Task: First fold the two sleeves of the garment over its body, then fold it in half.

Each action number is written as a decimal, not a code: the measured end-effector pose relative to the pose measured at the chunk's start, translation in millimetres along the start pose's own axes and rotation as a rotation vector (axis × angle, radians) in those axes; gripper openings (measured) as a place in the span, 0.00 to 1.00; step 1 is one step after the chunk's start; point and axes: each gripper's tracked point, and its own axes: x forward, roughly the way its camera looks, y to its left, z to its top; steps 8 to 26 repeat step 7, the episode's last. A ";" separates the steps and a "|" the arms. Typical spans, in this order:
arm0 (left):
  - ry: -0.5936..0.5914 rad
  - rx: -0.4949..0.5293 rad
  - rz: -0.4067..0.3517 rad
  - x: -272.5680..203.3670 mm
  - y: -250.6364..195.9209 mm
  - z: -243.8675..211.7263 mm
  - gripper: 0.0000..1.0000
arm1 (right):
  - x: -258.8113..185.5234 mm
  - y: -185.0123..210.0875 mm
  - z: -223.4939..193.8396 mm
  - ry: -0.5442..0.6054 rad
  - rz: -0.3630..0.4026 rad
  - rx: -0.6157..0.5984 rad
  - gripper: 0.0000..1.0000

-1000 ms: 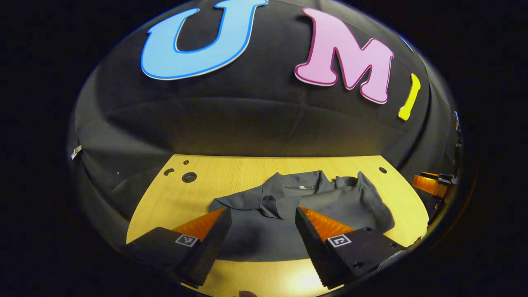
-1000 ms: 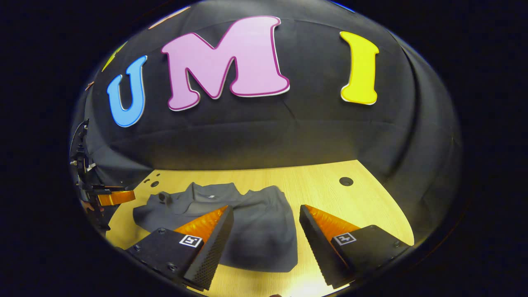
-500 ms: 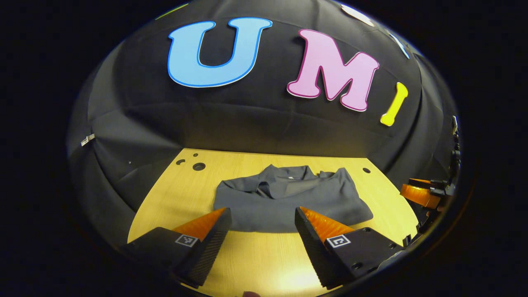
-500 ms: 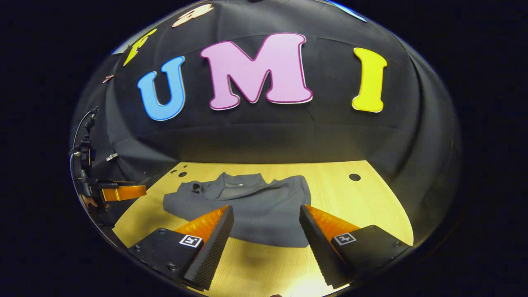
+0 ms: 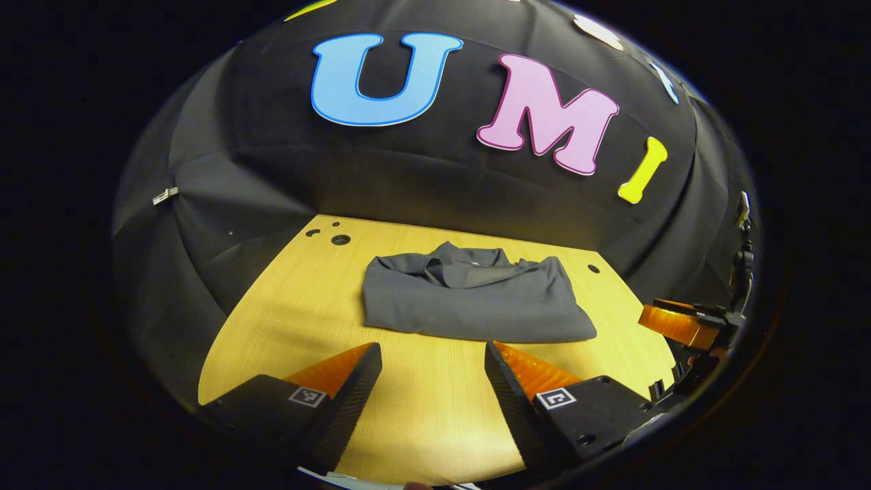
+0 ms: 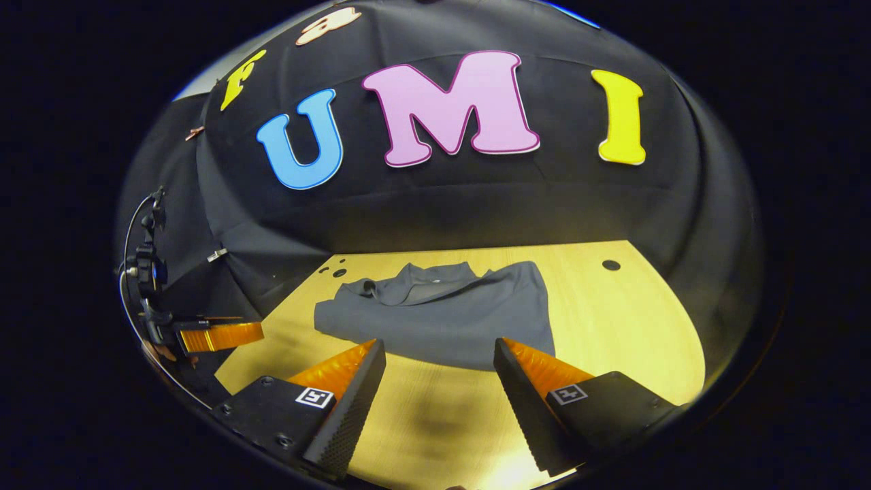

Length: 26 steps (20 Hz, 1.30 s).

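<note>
A dark grey collared shirt [image 5: 469, 299] lies folded into a compact rectangle on the wooden table [image 5: 299, 306], collar toward the back wall. The right gripper view has the same shirt [image 6: 449, 316] ahead of the fingers. My left gripper [image 5: 433, 354] is open and empty, hovering over bare wood just short of the shirt's near edge. The right gripper [image 6: 439, 350] is open too, nothing between its fingers, just short of the folded edge. At the right rim of the left gripper view I see the right gripper [image 5: 680, 325]; the left gripper [image 6: 221, 335] sits at the left rim of the right gripper view.
Round holes [image 5: 340, 239] pierce the tabletop at the back left, and one hole [image 6: 610, 265] at the back right. Black cloth walls close in the table on three sides. Bare wood [image 6: 633, 320] lies right of the shirt and in front of it.
Both grippers have drawn back toward the table's near edge and risen, away from the shirt. The shirt now lies flat and folded, farther ahead in both views.
</note>
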 end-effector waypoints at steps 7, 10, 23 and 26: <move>0.020 0.002 0.008 -6.3 -8.5 -17.4 0.96 | 3.9 -0.9 -7.3 0.040 0.016 -0.035 0.99; 0.020 0.002 0.008 -6.3 -8.5 -17.4 0.96 | 3.9 -0.9 -7.3 0.040 0.016 -0.035 0.99; 0.020 0.002 0.008 -6.3 -8.5 -17.4 0.96 | 3.9 -0.9 -7.3 0.040 0.016 -0.035 0.99; 0.020 0.002 0.008 -6.3 -8.5 -17.4 0.96 | 3.9 -0.9 -7.3 0.040 0.016 -0.035 0.99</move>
